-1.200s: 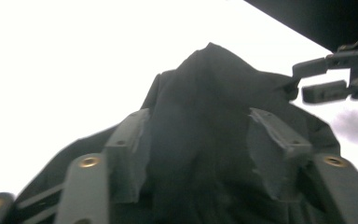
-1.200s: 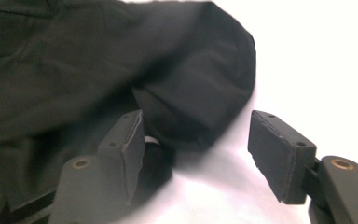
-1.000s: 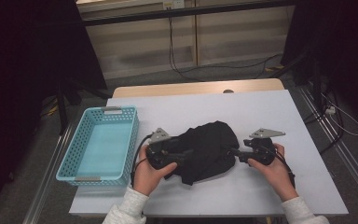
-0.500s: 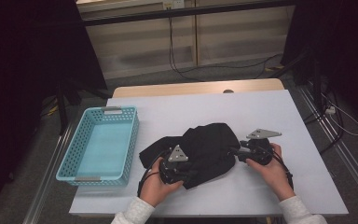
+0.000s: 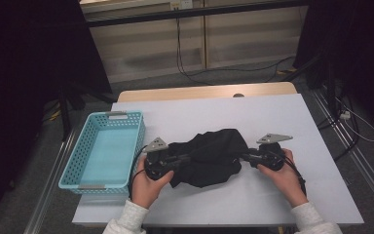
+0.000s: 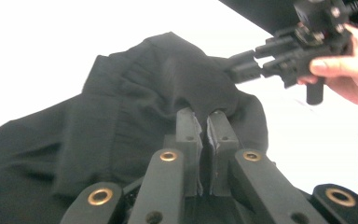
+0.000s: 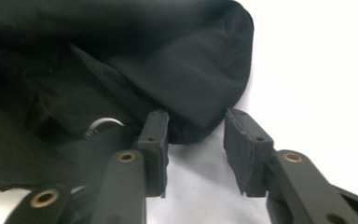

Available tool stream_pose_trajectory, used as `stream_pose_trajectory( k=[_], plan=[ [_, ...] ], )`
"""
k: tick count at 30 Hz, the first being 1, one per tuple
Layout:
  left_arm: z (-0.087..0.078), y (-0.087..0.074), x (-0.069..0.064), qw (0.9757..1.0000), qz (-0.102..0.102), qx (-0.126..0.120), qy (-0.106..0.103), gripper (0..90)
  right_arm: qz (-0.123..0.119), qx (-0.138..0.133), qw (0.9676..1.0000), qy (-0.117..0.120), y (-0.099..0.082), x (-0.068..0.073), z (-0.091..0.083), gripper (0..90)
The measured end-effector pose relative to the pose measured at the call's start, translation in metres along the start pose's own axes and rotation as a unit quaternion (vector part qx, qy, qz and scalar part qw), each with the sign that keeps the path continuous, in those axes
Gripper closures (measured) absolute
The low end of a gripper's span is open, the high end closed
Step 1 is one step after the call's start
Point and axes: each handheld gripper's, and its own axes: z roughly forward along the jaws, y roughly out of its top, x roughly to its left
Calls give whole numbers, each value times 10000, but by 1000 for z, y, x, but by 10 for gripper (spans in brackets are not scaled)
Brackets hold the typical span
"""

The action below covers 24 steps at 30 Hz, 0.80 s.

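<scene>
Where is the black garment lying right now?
In the high view the black garment lies bunched near the table's front middle, between the left tool and right tool, right of the blue basket.

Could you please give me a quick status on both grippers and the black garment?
Left gripper jaws just closed, pinching the black garment. Right gripper jaws closing, pads not yet pressing cloth. Garment crumpled on the table. Blue basket stands aside.

Lab-like recording room, white bench (image 5: 282,117) on a wooden desk, dark curtains (image 5: 24,58) at both sides, loose cables (image 5: 185,53) on grey carpet, plain pale wall panels (image 5: 233,34), metal rails (image 5: 355,165) along the floor
</scene>
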Motion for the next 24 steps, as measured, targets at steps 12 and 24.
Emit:
stream_pose_trajectory(
  k=[12, 24],
  plan=[
    [-18, 3, 19, 9983, -252, -369, 386, 856, 58, -48, 9999, 118, 0, -15, -18, 861],
    [-20, 3, 25, 9961, -285, -532, 644, 860, 112, -529, 9980, 314, 8, -31, -69, 839]
  ],
)
